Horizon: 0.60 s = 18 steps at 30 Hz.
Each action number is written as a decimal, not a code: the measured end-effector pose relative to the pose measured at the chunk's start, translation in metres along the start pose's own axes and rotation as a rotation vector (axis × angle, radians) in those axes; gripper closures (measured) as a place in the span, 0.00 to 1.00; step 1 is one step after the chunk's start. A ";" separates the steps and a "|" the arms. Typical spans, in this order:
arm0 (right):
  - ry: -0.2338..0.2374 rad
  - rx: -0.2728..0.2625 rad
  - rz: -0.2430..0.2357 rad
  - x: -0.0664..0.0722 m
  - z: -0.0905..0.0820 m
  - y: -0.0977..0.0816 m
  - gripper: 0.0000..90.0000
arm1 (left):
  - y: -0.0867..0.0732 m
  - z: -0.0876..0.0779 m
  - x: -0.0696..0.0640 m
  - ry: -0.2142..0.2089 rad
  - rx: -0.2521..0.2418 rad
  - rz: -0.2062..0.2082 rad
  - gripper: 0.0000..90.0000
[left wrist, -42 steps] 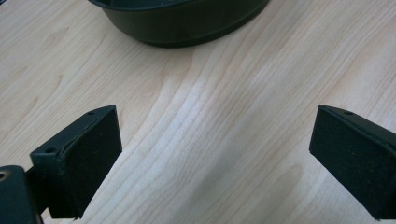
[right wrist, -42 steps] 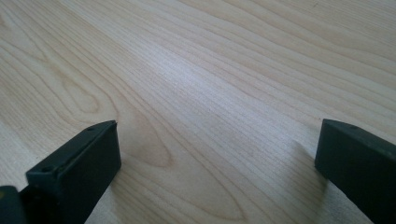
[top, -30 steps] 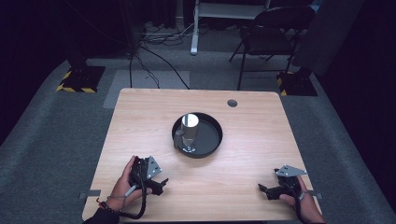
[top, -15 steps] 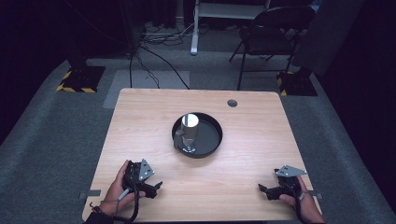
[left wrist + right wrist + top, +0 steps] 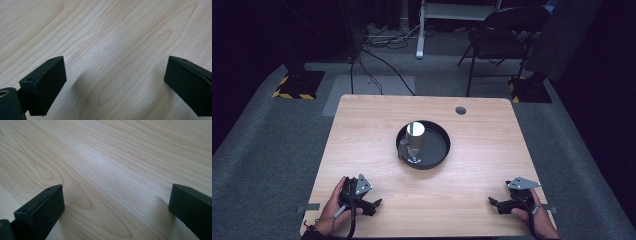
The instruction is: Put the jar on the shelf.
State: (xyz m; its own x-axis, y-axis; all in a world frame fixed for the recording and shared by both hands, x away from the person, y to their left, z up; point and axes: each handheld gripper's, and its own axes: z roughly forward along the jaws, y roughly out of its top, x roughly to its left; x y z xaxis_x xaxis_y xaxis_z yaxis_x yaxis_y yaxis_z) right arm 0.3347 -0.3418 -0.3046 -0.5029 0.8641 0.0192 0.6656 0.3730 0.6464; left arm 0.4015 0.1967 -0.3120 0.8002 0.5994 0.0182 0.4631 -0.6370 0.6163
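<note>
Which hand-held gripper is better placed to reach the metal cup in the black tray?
Left, probably. The left hand-held gripper lies nearer the metal cup, which stands in the left half of the black tray. Both grippers are open and empty.

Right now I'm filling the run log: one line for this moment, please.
left gripper: open, nothing held | right gripper: open, nothing held | cup: upright in tray | both near table edge

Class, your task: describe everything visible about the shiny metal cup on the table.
The metal cup is a silvery, reflective cylinder with an open, bright round mouth. It seems to have a handle or fitting low on its side; details are too small to tell. It stands upright inside a round black tray at the table's middle, untouched.
</note>
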 end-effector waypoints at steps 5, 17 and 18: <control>0.000 0.000 0.000 0.000 0.000 0.000 0.00 | -0.002 0.000 0.002 -0.010 -0.005 -0.023 0.04; 0.003 0.000 -0.001 0.000 0.000 0.000 0.00 | -0.014 -0.001 0.011 -0.036 -0.024 -0.104 0.01; 0.003 0.000 -0.001 0.000 0.000 0.000 0.00 | -0.015 -0.001 0.011 -0.033 -0.030 -0.104 0.01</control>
State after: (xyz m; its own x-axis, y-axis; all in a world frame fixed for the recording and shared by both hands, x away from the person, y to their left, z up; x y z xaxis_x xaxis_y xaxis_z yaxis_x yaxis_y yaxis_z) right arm 0.3348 -0.3421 -0.3047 -0.5054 0.8626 0.0205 0.6650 0.3743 0.6462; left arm 0.4028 0.2133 -0.3200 0.7606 0.6451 -0.0731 0.5334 -0.5568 0.6368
